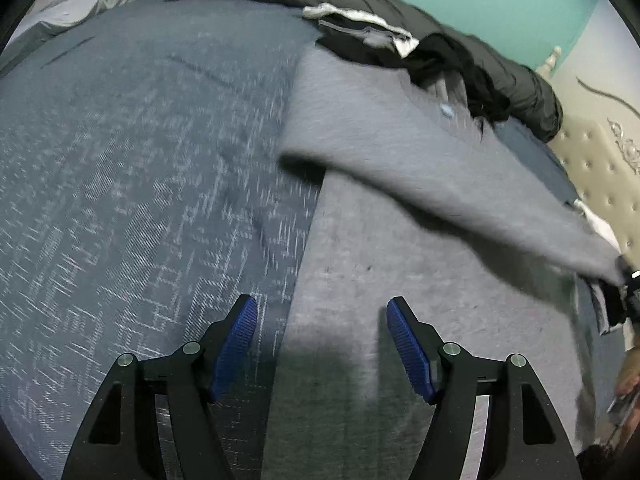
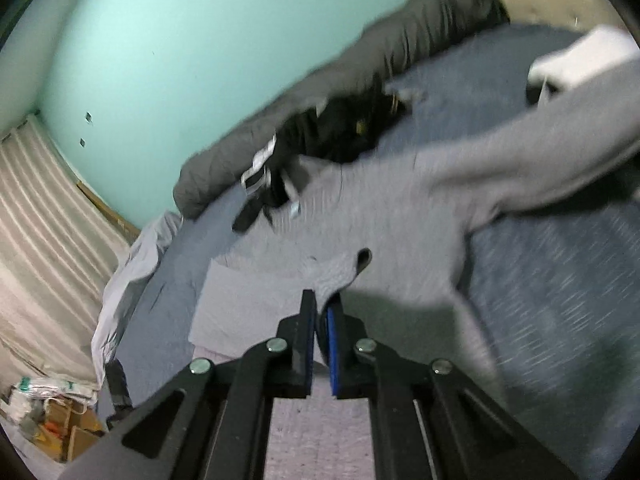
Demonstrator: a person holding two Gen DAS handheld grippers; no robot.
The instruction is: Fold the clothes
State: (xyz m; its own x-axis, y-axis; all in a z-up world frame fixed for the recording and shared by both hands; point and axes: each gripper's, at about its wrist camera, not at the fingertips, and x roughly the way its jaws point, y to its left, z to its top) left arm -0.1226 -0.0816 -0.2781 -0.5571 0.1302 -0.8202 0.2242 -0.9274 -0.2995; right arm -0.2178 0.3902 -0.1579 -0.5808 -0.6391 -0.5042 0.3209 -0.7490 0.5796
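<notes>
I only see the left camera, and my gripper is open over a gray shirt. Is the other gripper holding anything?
Observer: Yes. The right gripper is shut on an edge of the gray sweater.
Operator: Is the sweater flat?
Observer: No. From the right camera a sleeve is lifted across the blue bedspread.
Operator: What's beside the bed?
Observer: A beige curtain, with cardboard boxes below it. The left gripper sees neither.

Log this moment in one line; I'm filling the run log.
step: folding sweater | left gripper: open, over sweater | right gripper: shut on sweater, lifting a part | place: bed
</notes>
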